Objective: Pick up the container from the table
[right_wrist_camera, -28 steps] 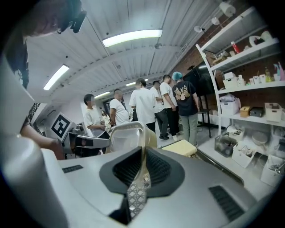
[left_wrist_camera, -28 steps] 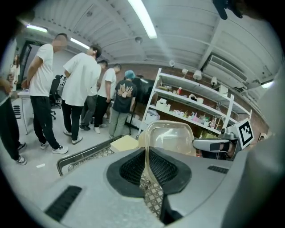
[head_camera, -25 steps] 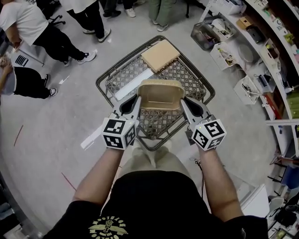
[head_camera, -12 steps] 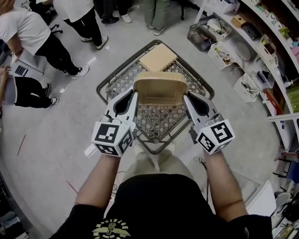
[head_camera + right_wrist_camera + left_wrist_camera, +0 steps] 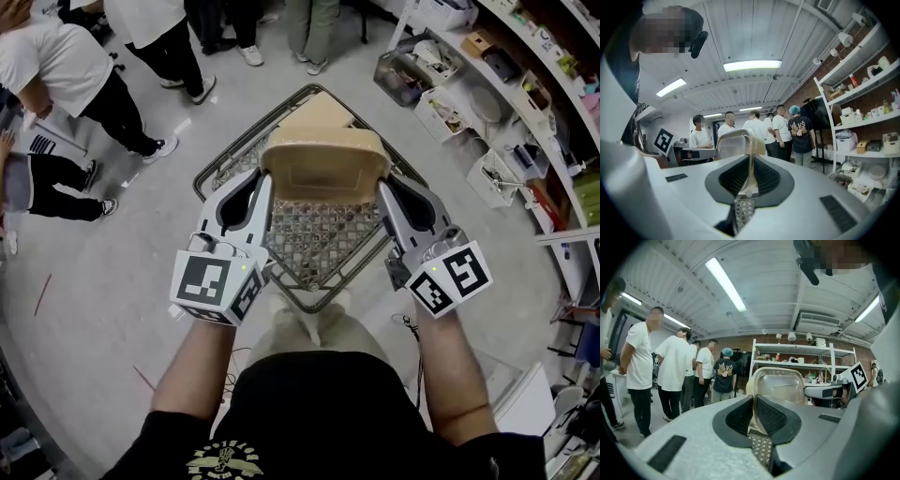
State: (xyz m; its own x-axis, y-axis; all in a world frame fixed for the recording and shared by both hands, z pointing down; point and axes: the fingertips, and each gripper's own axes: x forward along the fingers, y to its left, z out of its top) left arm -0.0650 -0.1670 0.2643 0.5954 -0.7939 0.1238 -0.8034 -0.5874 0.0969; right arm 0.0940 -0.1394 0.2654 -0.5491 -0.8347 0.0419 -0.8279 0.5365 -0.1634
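**Container's up off the table**

The tan container [image 5: 324, 167] hangs above the wire-mesh table [image 5: 323, 239], held from both sides. The left gripper [image 5: 266, 187] pinches its left rim and the right gripper [image 5: 382, 192] pinches its right rim. A few people [image 5: 56, 66] stand on the floor beyond.

My left gripper [image 5: 266, 184] and right gripper [image 5: 382, 187] wear pale grey shells, each with a dark oval recess behind the jaws. My pads [image 5: 772, 416] are black with a fine mesh texture. Each gripper carries a white cube [image 5: 214, 286] printed with black square markers (a different pattern on every face). I wear a black T-shirt [image 5: 309, 403] with a yellow emblem and beige trousers [image 5: 309, 330]. A thin dark cord [image 5: 409, 339] runs by the right wrist.
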